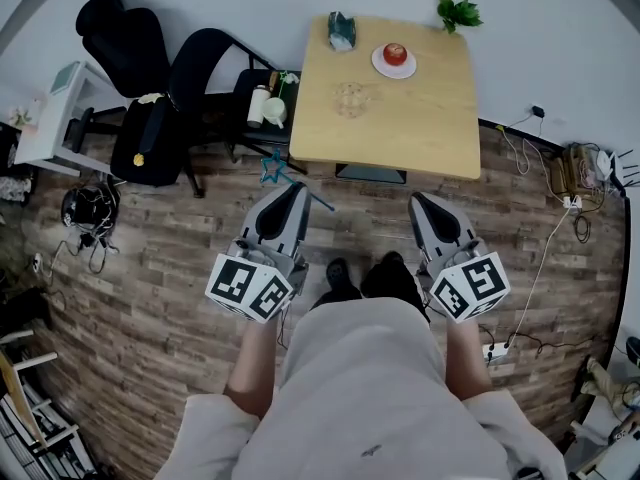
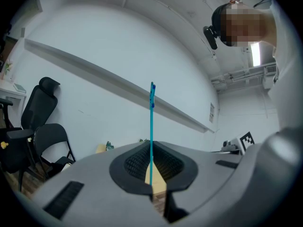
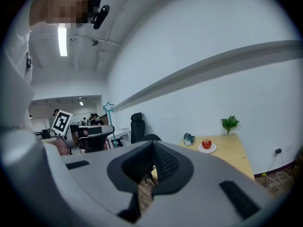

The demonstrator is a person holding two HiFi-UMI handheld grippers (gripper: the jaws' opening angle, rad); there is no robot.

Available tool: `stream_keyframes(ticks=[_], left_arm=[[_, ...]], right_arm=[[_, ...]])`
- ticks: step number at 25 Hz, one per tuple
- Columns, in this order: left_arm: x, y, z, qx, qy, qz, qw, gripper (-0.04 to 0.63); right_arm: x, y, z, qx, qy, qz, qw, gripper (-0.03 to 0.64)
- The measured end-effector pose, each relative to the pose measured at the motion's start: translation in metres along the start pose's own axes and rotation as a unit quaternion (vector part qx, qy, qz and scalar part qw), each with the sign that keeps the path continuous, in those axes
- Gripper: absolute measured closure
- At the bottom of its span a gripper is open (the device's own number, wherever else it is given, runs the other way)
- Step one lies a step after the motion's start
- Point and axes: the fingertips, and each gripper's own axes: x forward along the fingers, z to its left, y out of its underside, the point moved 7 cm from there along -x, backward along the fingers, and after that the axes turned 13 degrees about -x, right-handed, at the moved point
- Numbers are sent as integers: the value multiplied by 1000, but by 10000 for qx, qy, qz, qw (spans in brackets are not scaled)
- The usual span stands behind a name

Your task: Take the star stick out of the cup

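Observation:
My left gripper [image 1: 296, 192] is shut on the teal star stick [image 1: 271, 168], well back from the table and over the wood floor. In the left gripper view the thin stick [image 2: 151, 122] rises straight up from between the shut jaws [image 2: 151, 150]. The right gripper view shows the stick's star [image 3: 109, 107] off to the left. A clear glass cup [image 1: 350, 99] stands on the wooden table [image 1: 440, 118], and nothing shows in it. My right gripper [image 1: 419, 202] hangs beside the left one, its jaws [image 3: 152, 148] shut with nothing between them.
On the table are a red apple on a white plate [image 1: 395, 56], a teal object [image 1: 341, 31] and a small green plant [image 1: 458, 12]. Black chairs [image 1: 205, 78] and a bag stand left of the table. Cables and a power strip [image 1: 495, 349] lie at the right.

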Motion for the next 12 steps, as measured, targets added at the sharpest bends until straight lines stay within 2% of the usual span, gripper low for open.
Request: stream_keyframes(ticks=[12], left_arm=[[3, 6, -4, -113, 35, -88, 9999, 575]], right_arm=[[-7, -8, 1, -206, -81, 104, 9997, 617]])
